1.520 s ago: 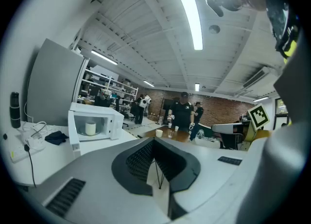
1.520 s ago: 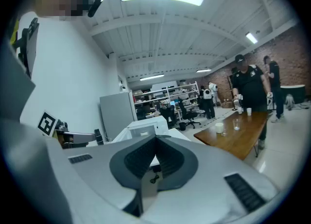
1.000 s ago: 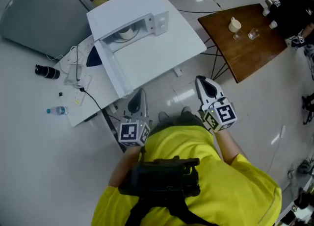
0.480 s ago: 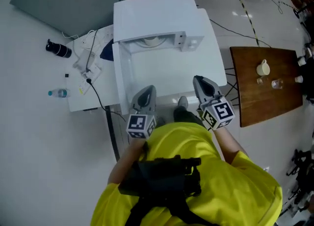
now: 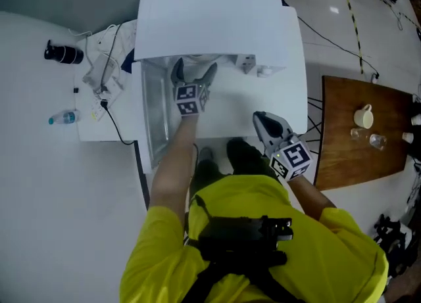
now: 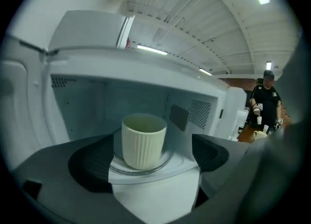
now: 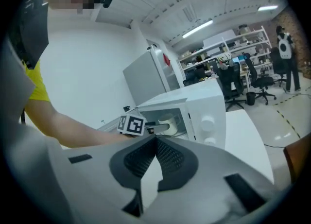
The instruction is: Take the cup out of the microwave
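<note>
A cream ribbed cup (image 6: 143, 140) stands upright on the glass turntable inside the white microwave (image 5: 210, 19), whose door (image 5: 152, 117) hangs open to the left. My left gripper (image 6: 148, 162) is at the oven's mouth, its jaws opening; the cup sits between and just beyond the dark pads (image 6: 90, 169), untouched. In the head view the left gripper (image 5: 193, 71) reaches into the cavity and hides the cup. My right gripper (image 5: 266, 123) hangs back near my body, shut and empty. The right gripper view shows its pads (image 7: 167, 157) meeting and the cup (image 7: 167, 123) far off.
A brown wooden table (image 5: 358, 154) with a small cup and glasses stands at the right. Left of the microwave, a white table (image 5: 99, 131) carries cables, a black cylinder (image 5: 62, 52) and a water bottle (image 5: 64, 119). A person in black (image 6: 265, 101) stands far back.
My left gripper has travelled from beside my body forward into the microwave's opening, and its jaws have gone from shut to wide apart. The right gripper has stayed near my body.
</note>
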Available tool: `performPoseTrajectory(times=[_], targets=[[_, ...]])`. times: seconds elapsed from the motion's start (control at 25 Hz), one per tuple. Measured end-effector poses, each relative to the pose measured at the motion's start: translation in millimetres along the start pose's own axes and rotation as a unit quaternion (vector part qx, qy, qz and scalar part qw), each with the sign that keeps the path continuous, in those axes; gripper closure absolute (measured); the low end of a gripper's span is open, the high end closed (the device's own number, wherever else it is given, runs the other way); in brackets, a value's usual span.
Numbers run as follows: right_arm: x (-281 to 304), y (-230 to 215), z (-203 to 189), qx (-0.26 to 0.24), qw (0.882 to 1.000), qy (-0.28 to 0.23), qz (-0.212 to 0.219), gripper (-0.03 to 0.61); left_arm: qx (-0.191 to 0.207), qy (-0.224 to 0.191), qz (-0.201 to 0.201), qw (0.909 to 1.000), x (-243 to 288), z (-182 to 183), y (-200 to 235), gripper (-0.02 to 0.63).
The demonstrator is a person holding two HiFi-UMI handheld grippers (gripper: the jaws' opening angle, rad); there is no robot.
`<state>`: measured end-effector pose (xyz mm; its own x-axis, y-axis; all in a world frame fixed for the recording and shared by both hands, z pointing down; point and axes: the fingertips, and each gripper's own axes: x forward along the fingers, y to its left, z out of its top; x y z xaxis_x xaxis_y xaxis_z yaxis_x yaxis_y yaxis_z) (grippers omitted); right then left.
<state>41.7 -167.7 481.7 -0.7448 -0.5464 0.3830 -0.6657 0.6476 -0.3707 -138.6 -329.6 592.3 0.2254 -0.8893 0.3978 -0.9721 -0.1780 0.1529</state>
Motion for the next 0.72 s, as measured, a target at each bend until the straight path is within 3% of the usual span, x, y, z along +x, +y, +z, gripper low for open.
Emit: performPoseTrajectory(times=[0.24, 0.56, 0.72], targets=[[9.4, -26.5, -12.1, 0.028, 1.000, 0.010, -0.003, 0.574, 0.016, -0.010, 0.014, 0.9997, 57.9, -4.5, 13.6, 0.112], [-2.5, -43.6, -20.3, 0.037, 0.999, 0.017, -0.021, 0.574, 0.029, -0.016, 0.052, 0.9981, 87.0, -4.6, 28.1, 0.111], [-3.8, -43.1, -20.4, 0.041, 0.999, 0.017, -0.030, 0.574, 0.032, -0.017, 0.062, 0.9974, 88.0, -1.9, 35.2, 0.152]])
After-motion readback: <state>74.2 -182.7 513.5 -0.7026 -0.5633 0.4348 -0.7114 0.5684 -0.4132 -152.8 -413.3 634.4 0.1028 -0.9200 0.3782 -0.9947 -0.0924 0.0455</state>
